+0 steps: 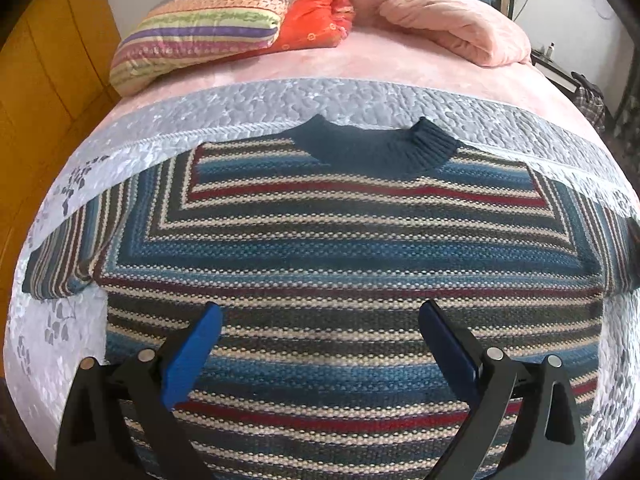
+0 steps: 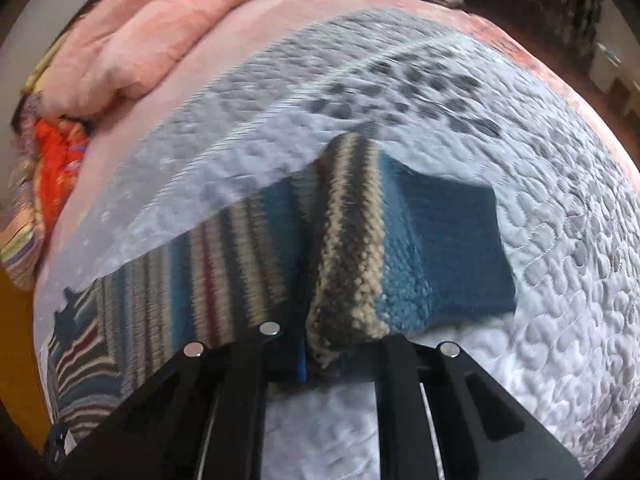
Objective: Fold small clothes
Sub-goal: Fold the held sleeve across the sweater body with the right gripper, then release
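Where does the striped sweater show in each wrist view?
Left wrist: the striped sweater fills the centre, spread flat, collar at the top.
Right wrist: only its sleeve shows at centre, pinched in the right gripper.
Shared landmark: the grey quilted cover under the sweater.

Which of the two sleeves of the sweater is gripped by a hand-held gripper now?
The right sleeve, with the plain blue cuff: the right hand-held gripper is closed on it. The left sleeve lies flat and untouched; the left hand-held gripper is open.
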Motion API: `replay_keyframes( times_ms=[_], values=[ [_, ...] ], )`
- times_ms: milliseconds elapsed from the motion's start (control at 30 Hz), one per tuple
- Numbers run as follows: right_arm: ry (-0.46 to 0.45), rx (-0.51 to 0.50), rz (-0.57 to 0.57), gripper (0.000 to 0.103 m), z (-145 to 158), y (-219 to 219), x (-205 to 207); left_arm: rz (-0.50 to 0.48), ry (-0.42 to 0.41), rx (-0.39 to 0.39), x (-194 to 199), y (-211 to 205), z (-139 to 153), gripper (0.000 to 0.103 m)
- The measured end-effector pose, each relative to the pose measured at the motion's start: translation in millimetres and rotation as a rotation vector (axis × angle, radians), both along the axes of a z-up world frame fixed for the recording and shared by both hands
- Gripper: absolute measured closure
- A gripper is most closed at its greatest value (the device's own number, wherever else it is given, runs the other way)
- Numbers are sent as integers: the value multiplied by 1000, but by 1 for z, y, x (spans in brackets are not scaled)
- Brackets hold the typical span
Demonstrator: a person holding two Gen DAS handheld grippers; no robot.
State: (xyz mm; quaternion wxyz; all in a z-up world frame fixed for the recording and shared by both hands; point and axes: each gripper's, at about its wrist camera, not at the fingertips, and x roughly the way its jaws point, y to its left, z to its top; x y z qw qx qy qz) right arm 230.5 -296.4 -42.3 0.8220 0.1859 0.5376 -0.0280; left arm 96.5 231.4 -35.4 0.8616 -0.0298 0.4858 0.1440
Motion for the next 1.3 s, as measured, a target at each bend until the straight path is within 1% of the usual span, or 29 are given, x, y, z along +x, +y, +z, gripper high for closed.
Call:
replay_keyframes(
  times_ms=[100, 133, 200, 367, 500, 667, 733, 800, 900, 1067, 1133, 1233, 1300],
  values=[
    [-66, 17, 86, 94, 21, 33, -8, 3, 3, -5, -1, 4, -2, 4],
    [-90, 27, 126, 94, 30, 52, -13, 4, 6, -11, -1, 5, -3, 4],
    [-107, 49, 175, 94, 36, 74, -12, 6, 11, -21, -2, 7, -4, 4],
    [-156, 100, 296, 94, 52, 138, -28, 6, 12, -35, -6, 11, -6, 4],
    [-180, 156, 386, 94, 59, 186, -36, 12, 9, -44, -7, 18, -6, 5],
    [-182, 168, 474, 94, 52, 232, -43, 12, 4, -57, -7, 23, -5, 5],
    [-176, 149, 501, 94, 46, 251, -47, 8, 3, -67, -8, 24, -5, 5],
    [-174, 124, 520, 94, 40, 263, -50, 5, 0, -70, -8, 24, -5, 5],
    [-153, 113, 542, 93, 26, 279, -53, -1, -3, -69, -7, 24, -3, 5],
    [-109, 100, 556, 90, 0, 289, -55, -4, 2, -107, -4, 23, -3, 5],
    [-77, 84, 561, 88, -12, 291, -57, -10, 4, -122, -1, 21, -3, 5],
    [-70, 101, 573, 80, -17, 288, -65, -33, 9, -149, 3, 12, -3, 5],
    [-71, 134, 579, 64, -11, 280, -76, -67, 15, -174, 7, 2, -2, 5]
  ],
)
